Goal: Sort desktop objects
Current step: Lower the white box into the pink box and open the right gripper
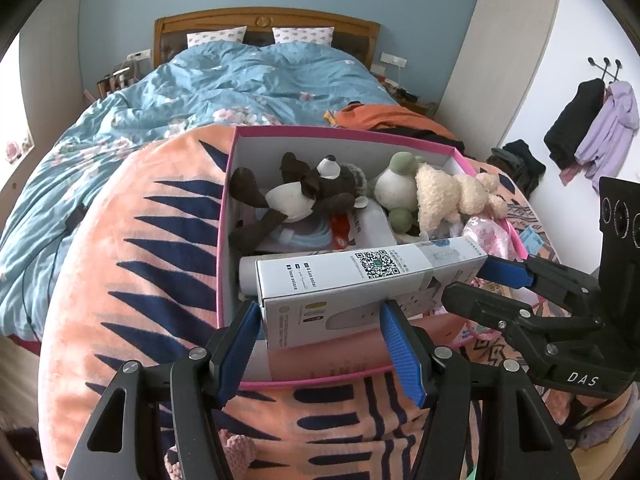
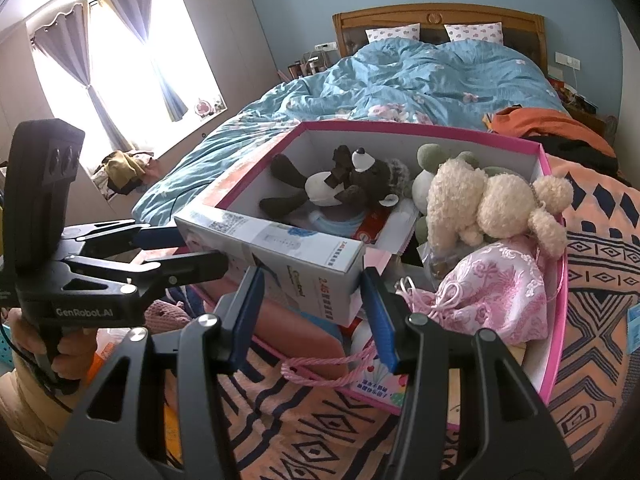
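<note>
you are holding a long white carton [image 1: 360, 280] between both claws, one at each end, over the near edge of a pink-rimmed box [image 1: 228, 184] that is sitting on a peach and navy blanket [image 1: 132, 248] spread on the bed [image 1: 200, 88]. your left claw [image 1: 320, 344] is gripping the carton's near end in its own view, with the blue pads [image 1: 400, 352] pressing on both sides of the printed end. your right claw [image 2: 316, 312] is gripping the other end, its pads [image 2: 380, 320] closed on the two side faces; in the left view that claw is reaching in from the right edge. the carton is lying roughly level, with its qr-code face turned up, crossing the open top of the box just above the things inside.

inside the box, a dark brown plush dog [image 1: 304, 192] is lying toward the far left, a green and white plush [image 1: 396, 184] is sitting beside it, and a cream fleecy plush [image 2: 496, 204] is leaning at the right side. a pink satin drawstring pouch [image 2: 496, 292] is resting at the near right corner of the box, its cord [image 2: 320, 372] trailing over the rim onto the blanket. a hand [image 2: 40, 344] is gripping the left claw's handle at the left edge of the right view.
</note>
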The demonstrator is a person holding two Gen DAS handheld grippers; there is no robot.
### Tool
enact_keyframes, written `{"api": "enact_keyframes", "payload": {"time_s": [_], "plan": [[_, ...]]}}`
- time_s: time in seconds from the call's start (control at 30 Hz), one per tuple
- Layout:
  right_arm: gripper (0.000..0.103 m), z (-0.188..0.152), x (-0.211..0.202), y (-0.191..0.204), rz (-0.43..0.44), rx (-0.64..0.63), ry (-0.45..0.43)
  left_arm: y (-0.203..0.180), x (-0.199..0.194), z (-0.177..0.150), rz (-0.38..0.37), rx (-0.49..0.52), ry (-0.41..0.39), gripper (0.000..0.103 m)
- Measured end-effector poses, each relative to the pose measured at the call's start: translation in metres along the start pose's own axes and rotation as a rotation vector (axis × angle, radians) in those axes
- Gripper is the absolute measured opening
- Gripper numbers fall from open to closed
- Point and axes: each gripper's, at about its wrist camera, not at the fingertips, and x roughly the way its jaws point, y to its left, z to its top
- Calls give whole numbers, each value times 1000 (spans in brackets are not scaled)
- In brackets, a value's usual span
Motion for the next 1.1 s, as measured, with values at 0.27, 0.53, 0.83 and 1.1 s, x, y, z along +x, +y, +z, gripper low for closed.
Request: {"api": "enact_keyframes", "payload": {"time_s": [0.27,0.53,0.83,1.1], "plan": [[53,-1,6,-3,0,7,14,-1,5,2,10,0,18,63],[53,-2,11,-5,0,14,29,1,12,2,22,-2,38,63],[53,-2,18,-7,5,19,45,0,16,2,44,4,51,63],[52,-2,27,-11,-1,31,75,-2,18,4,70,10,62,63]]}}
